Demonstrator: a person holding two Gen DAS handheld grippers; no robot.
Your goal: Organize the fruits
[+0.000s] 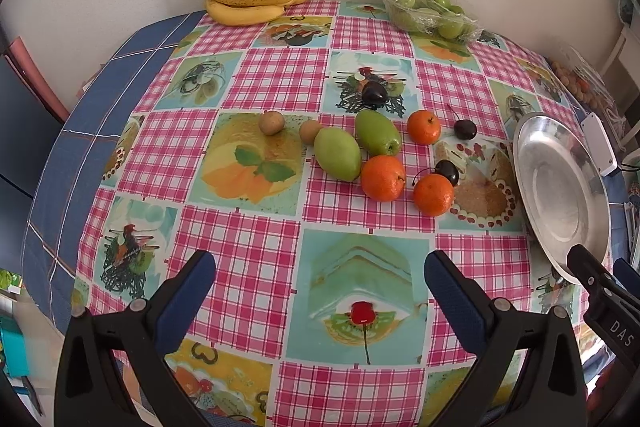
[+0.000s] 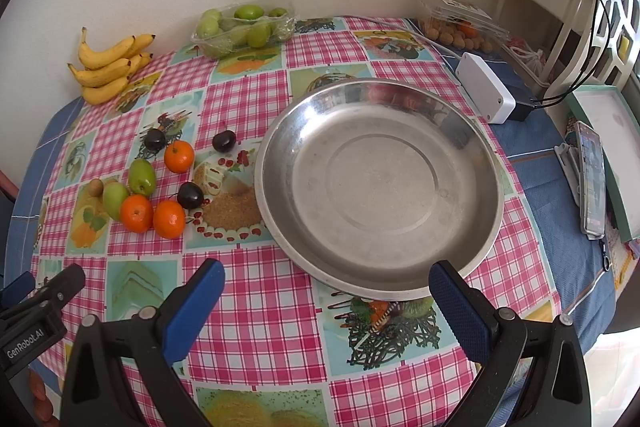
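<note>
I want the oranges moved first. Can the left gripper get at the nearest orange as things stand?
Probably yes. The left gripper is open and empty, with only bare tablecloth between it and the nearest orange; a cherry touching behind might get nudged.

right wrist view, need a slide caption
Open right claw hovers before an empty steel plate, with oranges, green fruits and cherries loose on the checked cloth.

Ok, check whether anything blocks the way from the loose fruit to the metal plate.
Nothing visible does. The nearest orange and dark cherry lie just left of the metal plate, with only bare tablecloth between. The plate holds nothing. Both tools hang open above the cloth.
</note>
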